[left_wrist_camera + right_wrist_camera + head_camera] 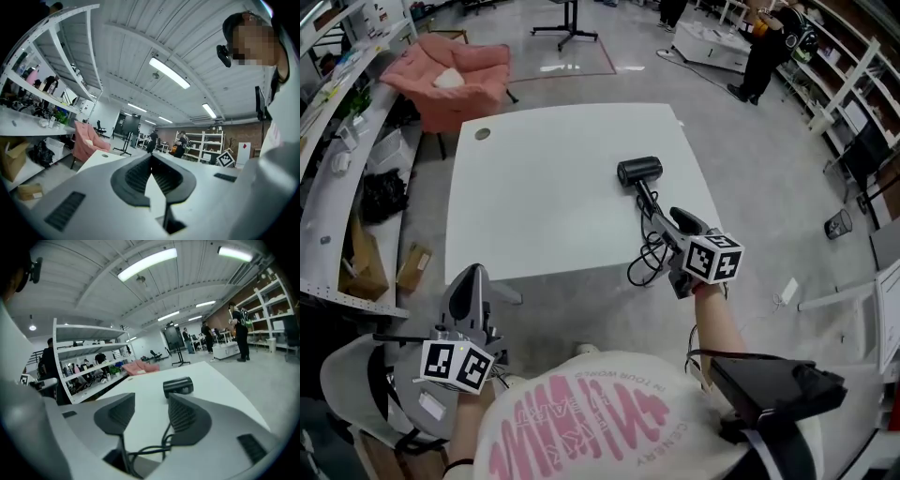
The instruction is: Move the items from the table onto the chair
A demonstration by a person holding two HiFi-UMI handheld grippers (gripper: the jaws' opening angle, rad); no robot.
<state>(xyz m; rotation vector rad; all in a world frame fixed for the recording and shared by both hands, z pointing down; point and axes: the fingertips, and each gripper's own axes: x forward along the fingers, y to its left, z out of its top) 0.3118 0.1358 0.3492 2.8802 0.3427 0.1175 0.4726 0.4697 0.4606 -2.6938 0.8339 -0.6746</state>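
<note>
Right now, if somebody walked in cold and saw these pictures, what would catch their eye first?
The black hair dryer stands out, lying alone on the white table, right of centre, with its cord looping at the near edge. Next comes the pink armchair on the floor beyond the table's far left corner. The right hand-held gripper hangs open above the cord at the near edge.

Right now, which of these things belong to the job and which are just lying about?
Part of the job: black hair dryer with its cord; white table under it; pink armchair; right gripper, jaws apart, by the cord.
Just lying about: cardboard box on the floor; black bag beside the shelves; black stand beyond the table.
</note>
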